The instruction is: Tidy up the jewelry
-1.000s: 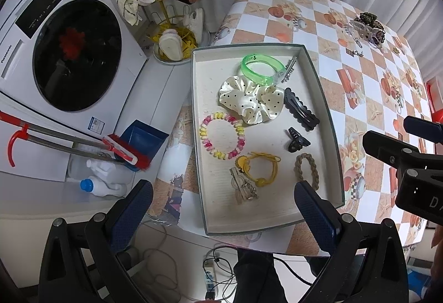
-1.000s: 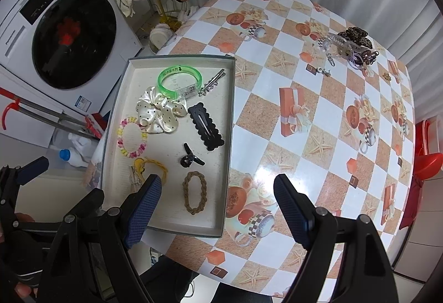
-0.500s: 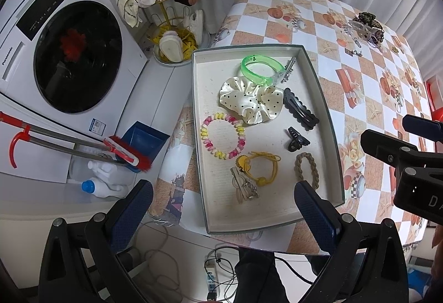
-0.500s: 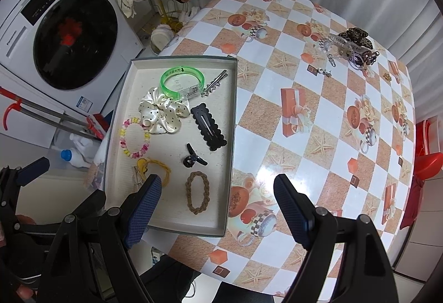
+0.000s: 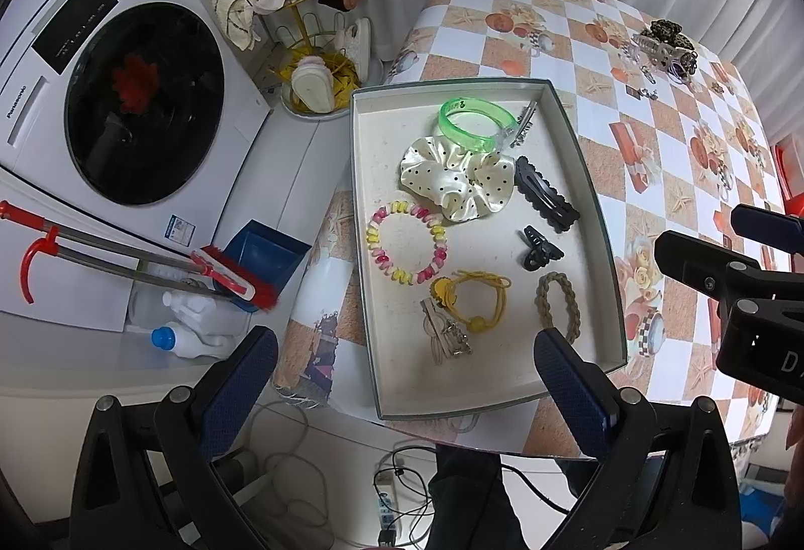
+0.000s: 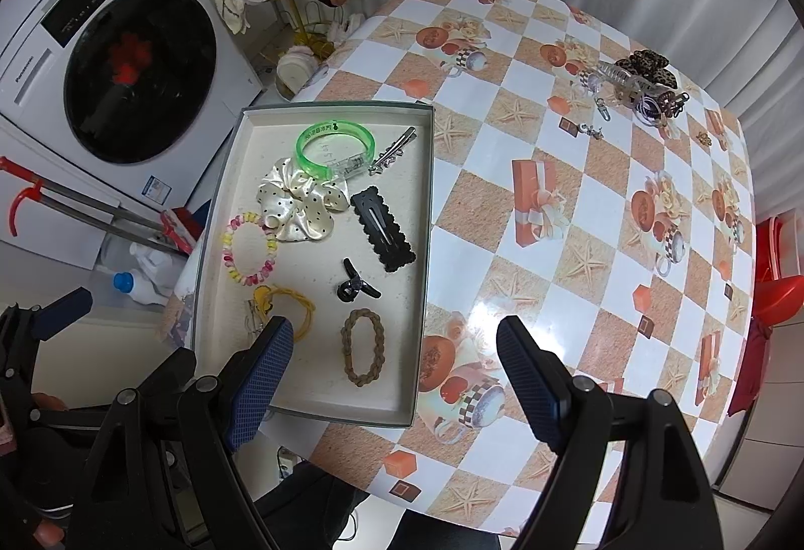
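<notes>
I see the washing machine filling the upper left of both views, and the table with its checked cloth running from centre to the right edge. On the table's left end sits the shallow tray, centre-left in the right wrist view and central in the left one. Inside it, near the top, lies the spotted cream scrunchie with the green bangle touching its upper edge; below and left is the pink-and-yellow bead bracelet, to the right the black scalloped clip, then the braided brown hair tie, the yellow hair tie and the small black claw clip. At the upper right of both frames a loose pile of hair clips rests on the cloth, well apart from the tray; I can't make out each piece there. My left gripper hangs over the tray's near edge, jaws spread wide, holding nothing. My right gripper hovers over the tray's lower right corner, likewise wide apart and empty.
</notes>
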A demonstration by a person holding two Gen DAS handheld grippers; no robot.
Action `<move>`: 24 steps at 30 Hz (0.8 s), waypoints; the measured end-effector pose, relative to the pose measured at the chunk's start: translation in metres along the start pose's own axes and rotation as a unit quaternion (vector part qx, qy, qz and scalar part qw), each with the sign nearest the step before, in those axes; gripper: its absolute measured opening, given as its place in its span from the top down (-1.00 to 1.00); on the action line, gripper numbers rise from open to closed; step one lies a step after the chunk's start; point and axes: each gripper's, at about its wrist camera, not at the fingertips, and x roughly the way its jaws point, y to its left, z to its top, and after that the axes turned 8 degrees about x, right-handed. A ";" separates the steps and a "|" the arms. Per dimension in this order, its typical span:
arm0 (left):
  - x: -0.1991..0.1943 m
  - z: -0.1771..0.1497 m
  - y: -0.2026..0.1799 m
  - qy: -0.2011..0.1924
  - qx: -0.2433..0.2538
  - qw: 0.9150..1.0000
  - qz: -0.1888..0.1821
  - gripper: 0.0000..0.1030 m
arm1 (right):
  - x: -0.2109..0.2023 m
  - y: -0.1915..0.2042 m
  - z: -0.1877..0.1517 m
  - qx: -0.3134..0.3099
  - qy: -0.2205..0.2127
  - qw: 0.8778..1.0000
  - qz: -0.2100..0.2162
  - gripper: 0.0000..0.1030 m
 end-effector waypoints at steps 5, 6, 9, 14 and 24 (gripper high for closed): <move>-0.001 0.000 0.000 0.000 0.000 1.000 0.001 -1.00 | 0.000 0.000 0.000 0.001 0.000 1.000 0.000 -0.65; -0.001 0.000 0.001 0.000 0.000 1.000 0.001 -1.00 | 0.000 0.000 -0.001 0.001 0.000 1.000 0.000 -0.65; -0.001 0.000 0.000 0.000 0.000 1.000 0.001 -1.00 | 0.000 -0.001 -0.001 0.000 0.000 1.000 0.000 -0.65; -0.001 0.000 0.000 0.000 0.000 1.000 0.001 -1.00 | 0.000 -0.001 -0.001 0.000 0.000 1.000 0.000 -0.65; -0.002 0.000 0.001 0.000 0.000 1.000 0.002 -1.00 | 0.000 0.001 0.000 0.000 0.000 1.000 0.001 -0.65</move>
